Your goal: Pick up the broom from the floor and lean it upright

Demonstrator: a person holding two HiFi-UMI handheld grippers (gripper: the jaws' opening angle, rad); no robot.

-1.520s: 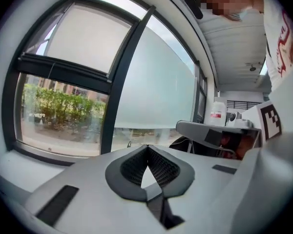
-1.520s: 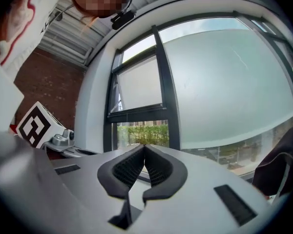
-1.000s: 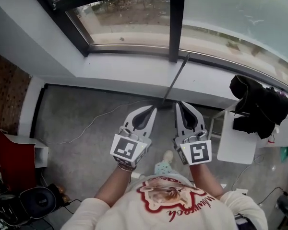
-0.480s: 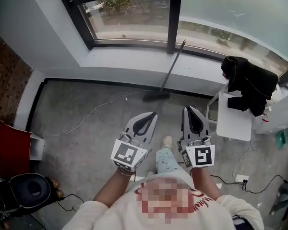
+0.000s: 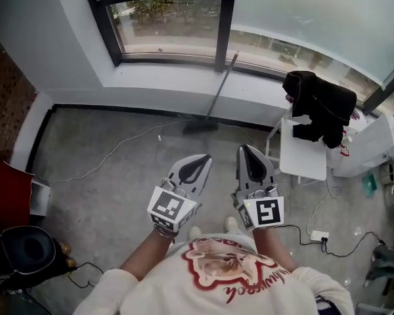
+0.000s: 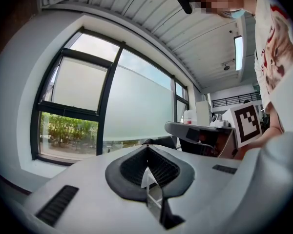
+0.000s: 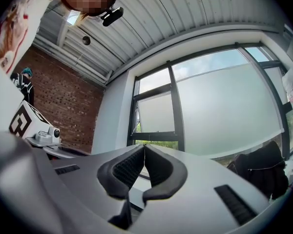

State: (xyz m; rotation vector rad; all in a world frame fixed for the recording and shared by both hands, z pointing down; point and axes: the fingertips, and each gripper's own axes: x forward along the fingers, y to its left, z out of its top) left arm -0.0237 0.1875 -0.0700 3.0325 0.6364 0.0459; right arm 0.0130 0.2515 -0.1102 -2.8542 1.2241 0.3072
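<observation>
- Grey concrete floor point(image 5: 118, 195) is seen from above, crossed by a thin pale cable point(image 5: 111, 153).
- The broom point(image 5: 218, 90) is found leaned upright against the wall under the window point(image 5: 164, 15). Its dark head is set on the floor at the foot of the wall, and the top of its handle is rested on the sill beside the black window post.
- The left gripper point(image 5: 202, 157) is held level above the floor, well apart from the broom. In the left gripper view its jaws point(image 6: 146, 150) are seen closed together at the tips, with nothing caught between the ribbed pads.
- The right gripper point(image 5: 244, 149) is held just beside the left one, also well short of the broom. In the right gripper view its jaws point(image 7: 143, 147) are pressed fully together and nothing is gripped.
- A marker cube is carried on the back of each gripper, and both are pointed towards the window.
- A white chair point(image 5: 303, 156) is placed to the right of the broom, with black clothing point(image 5: 318, 107) draped over its back.
- A white power strip point(image 5: 318, 236) is laid on the floor at the right.
- A red box point(image 5: 6, 189) is stood at the left edge, below a brick wall point(image 5: 6, 90).
</observation>
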